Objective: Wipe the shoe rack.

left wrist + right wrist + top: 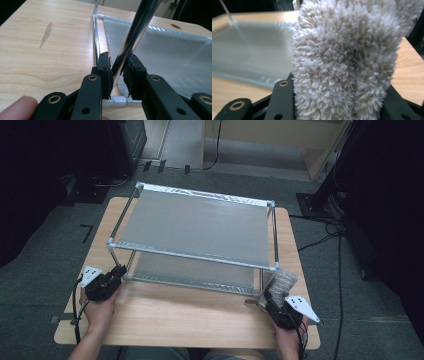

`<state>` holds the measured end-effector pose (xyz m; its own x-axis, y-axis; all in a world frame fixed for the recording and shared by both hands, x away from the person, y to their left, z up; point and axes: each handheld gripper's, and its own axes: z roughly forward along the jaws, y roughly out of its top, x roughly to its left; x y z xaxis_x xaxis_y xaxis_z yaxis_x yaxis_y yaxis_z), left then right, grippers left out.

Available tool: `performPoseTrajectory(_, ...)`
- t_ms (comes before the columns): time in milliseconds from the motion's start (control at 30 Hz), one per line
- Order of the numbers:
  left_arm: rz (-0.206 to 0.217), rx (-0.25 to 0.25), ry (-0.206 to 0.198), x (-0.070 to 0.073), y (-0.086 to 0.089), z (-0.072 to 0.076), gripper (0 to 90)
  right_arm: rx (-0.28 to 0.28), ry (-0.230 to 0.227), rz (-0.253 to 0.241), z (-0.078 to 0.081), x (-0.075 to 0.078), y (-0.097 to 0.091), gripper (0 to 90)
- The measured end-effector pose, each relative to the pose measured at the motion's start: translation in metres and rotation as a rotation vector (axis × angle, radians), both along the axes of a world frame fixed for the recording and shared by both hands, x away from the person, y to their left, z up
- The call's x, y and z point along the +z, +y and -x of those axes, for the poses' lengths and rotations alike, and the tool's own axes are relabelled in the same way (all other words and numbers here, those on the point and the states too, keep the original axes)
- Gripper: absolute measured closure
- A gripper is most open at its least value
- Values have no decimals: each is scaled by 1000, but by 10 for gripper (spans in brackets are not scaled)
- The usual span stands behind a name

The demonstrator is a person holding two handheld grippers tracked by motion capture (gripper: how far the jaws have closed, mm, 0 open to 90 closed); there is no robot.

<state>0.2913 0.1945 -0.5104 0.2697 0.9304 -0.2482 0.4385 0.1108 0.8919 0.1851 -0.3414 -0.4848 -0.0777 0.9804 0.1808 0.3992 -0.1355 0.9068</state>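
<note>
we clamp the left gripper (117, 72) on the rack's near-left upright post (132, 37). our right gripper (337, 100) holds the fluffy cloth (344, 57) at the rack's (195, 227) near-right corner, above the table (190, 312).

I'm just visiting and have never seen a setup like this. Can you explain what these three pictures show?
There is no robot here: a person holds a hand-operated claw in each hand. One picture looks down from above; the other two come from cameras riding on each claw. On the wooden table stands a two-tier metal rack with grey fabric shelves. The left claw is shut on the rack's shiny front leg. The right claw holds a fluffy beige cloth beside the rack's other front corner.
</note>
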Motion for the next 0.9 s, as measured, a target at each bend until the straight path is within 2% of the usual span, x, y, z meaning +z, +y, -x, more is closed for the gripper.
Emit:
performPoseTrajectory(67,-8,-6,-2,0,1,1,758,-13,18,-5,3,0,7,608)
performPoseTrajectory(167,-10,-6,-4,0,2,5,759,-45,23,49,-3,-5,15,652)
performPoseTrajectory(300,-25,-21,-1,0,5,16,762,-89,29,46,-16,-8,19,653)
performPoseTrajectory(400,-29,-25,3,1,7,26,762,-112,29,22,-26,-8,22,635)
performPoseTrajectory(500,-31,-27,6,1,9,36,763,-103,29,34,-37,-5,27,581)
performPoseTrajectory(567,-24,-25,4,0,10,41,761,-72,26,50,-46,-5,28,521)
performPoseTrajectory(633,-15,-17,8,0,13,46,756,-57,23,29,-52,-6,29,533)
performPoseTrajectory(733,-10,-3,7,-1,15,48,751,-42,28,0,-51,-4,27,558)
performPoseTrajectory(833,-11,10,4,0,15,49,752,-33,38,39,-41,0,22,568)
performPoseTrajectory(900,-8,12,2,0,15,48,755,-42,54,70,-31,5,12,560)
